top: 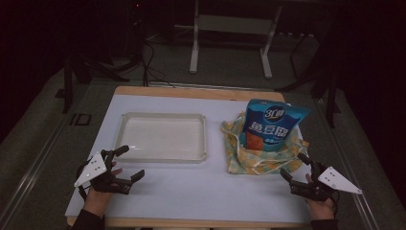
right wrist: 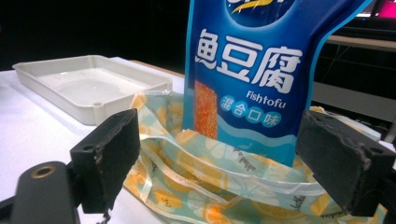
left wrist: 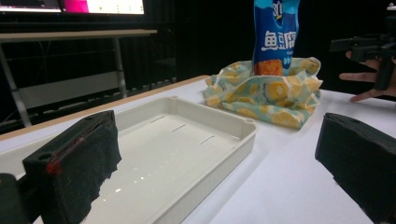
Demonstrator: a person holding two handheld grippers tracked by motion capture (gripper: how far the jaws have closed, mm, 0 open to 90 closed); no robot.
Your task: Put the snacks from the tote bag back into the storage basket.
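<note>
Starting from the left: left tongs point(top: 129, 164) rest low on the white table point(top: 191, 187) just short of the tray, jaws spread wide, nothing between them, a hand behind. White plastic tray point(top: 163, 137) sits left of centre, shallow, rounded corners, nothing in it; in the left gripper view its near rim point(left wrist: 205, 154) runs between the two black pads point(left wrist: 88, 154). Right of the tray, apart from it, lies a yellow-and-mint lemon-print cloth bag point(top: 253, 155), slumped and crumpled, mouth open upward, drawstring or handle loops showing at its front edge point(right wrist: 224, 175). Blue snack pouch point(top: 272, 125) stands upright inside that bag, lower part sunk in the fabric, top well clear; glossy, white characters plus "Fishtofu", an orange window panel, puffy with air by the look of it. Right tongs point(top: 293, 167) sit at the bag's near right corner, jaws apart, framing pouch and bag in the right gripper view without touching either. Progress, judging by layout: nothing done so far, pouch in bag, tray bare, both tongs free. Likely work left is everything: grip the pouch, lift it out of the bag, probably set it in the tray, maybe with the left tongs pinning the fabric.
</note>
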